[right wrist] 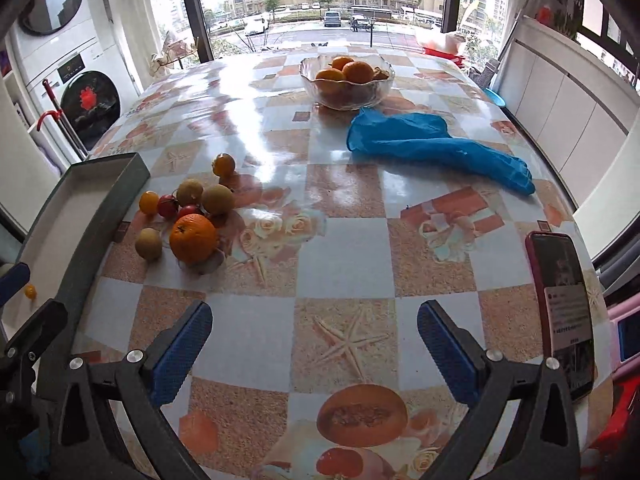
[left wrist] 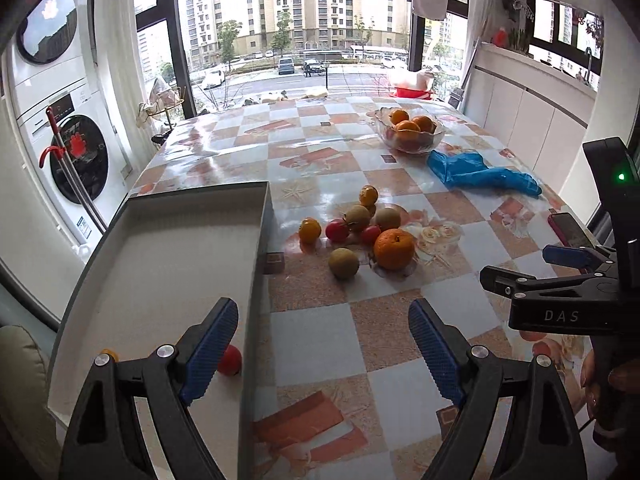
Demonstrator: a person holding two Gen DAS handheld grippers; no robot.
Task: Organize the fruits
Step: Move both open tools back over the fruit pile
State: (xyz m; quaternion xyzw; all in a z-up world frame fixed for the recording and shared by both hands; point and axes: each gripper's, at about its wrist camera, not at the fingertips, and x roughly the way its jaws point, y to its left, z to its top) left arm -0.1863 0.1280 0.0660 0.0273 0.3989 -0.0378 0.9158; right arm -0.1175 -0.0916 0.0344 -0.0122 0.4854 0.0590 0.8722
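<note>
A loose pile of fruit lies mid-table: a big orange point(left wrist: 394, 249) point(right wrist: 193, 238), tan round fruits point(left wrist: 343, 263) point(right wrist: 148, 243), red tomatoes point(left wrist: 337, 230) point(right wrist: 167, 205) and yellow tomatoes point(left wrist: 309, 230) point(right wrist: 149, 202). A grey tray point(left wrist: 168, 248) point(right wrist: 100, 208) on the left holds a red tomato point(left wrist: 231, 360) and a small yellow one point(right wrist: 30, 291). My left gripper point(left wrist: 322, 356) is open and empty over the tray's right wall. My right gripper point(right wrist: 314, 350) is open and empty above the near table. A glass bowl point(left wrist: 412, 145) point(right wrist: 346, 96) of oranges stands at the back.
A blue plastic bag point(left wrist: 480, 174) point(right wrist: 432, 144) lies in front of the bowl. A phone point(right wrist: 564, 312) point(left wrist: 568, 232) lies at the table's right edge. Stacked washing machines point(left wrist: 60, 120) stand left, white cabinets point(left wrist: 532, 108) right, windows behind.
</note>
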